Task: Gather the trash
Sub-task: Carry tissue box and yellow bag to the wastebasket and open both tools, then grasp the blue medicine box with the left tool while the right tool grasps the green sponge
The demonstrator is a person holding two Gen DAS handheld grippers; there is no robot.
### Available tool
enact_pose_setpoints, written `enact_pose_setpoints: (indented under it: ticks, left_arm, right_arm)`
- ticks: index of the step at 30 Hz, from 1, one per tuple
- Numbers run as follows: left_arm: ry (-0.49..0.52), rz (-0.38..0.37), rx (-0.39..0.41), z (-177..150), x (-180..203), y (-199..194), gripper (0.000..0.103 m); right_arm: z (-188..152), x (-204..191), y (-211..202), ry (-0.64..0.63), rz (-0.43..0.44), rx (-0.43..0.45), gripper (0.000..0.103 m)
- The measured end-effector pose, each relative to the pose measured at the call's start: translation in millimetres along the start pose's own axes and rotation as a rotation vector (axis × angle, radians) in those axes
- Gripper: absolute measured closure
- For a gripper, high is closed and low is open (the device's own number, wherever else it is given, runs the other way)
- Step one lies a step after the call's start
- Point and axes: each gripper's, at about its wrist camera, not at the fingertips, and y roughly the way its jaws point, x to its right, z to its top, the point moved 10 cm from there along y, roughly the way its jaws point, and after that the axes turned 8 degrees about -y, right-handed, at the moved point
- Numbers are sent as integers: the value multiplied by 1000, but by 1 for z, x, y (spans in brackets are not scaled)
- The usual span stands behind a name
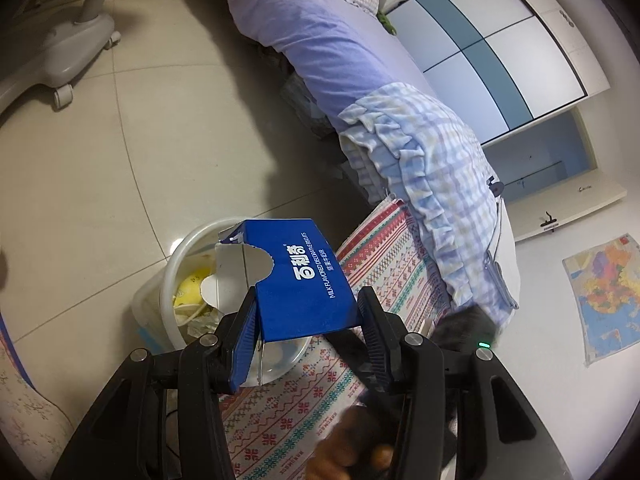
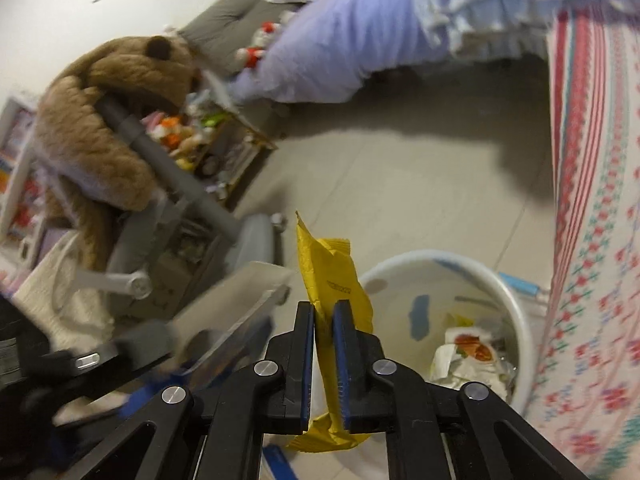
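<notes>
My left gripper [image 1: 306, 300] is shut on a blue biscuit box [image 1: 298, 280] with white lettering, held above the white trash bin [image 1: 176, 264], which holds yellow and white wrappers. My right gripper [image 2: 324, 312] is shut on a yellow snack wrapper [image 2: 332, 276], held upright just left of the same white bin [image 2: 516, 308], which has paper and wrappers inside. The left gripper with its box shows blurred at the lower left of the right wrist view [image 2: 224, 320].
A bed with a purple quilt [image 1: 320, 48] and a patterned red and white sheet [image 1: 384, 264] lies beside the bin. A grey wheeled chair [image 2: 180, 216] with a brown plush bear [image 2: 100, 120] stands on the tiled floor [image 1: 100, 168]. A toy shelf [image 2: 216, 140] is behind.
</notes>
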Motion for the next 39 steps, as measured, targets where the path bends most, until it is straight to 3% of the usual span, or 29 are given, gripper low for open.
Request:
enact_pose_setpoints:
  ticks: [3,5,13,15,20,23,31,39]
  left_arm:
    - [3,6,-10,-2,-1,3,53]
    - [12,14,-13,-3,0,5,53]
    - [30,92,-84,-17,-3,33,51]
    - [-7,103,-111,-15,-10,41,51]
    - [-119,125,-38,3,-29,35,41]
    - [-108,93,-51,-1,-21,36,41]
    - [-40,106,-45,-21,9,40,41]
    - [8,118,-81,-73,51,55,41]
  right_arm:
    - [-19,9,26,36,-4,-100,77]
    - [-25,15,26,42,-2,-111,76]
    - [-17,54,-18,77,-65,-66,71]
    - [-17,58,-31,76,-74,-50,64]
    - [-12,66,-55,70,-84,-21,63]
    - [-12,68,-64,62,-80,-14,63]
    - [-13,76,-104,23,-96,-1,59]
    - [8,95,-177,-21,-169,56,55]
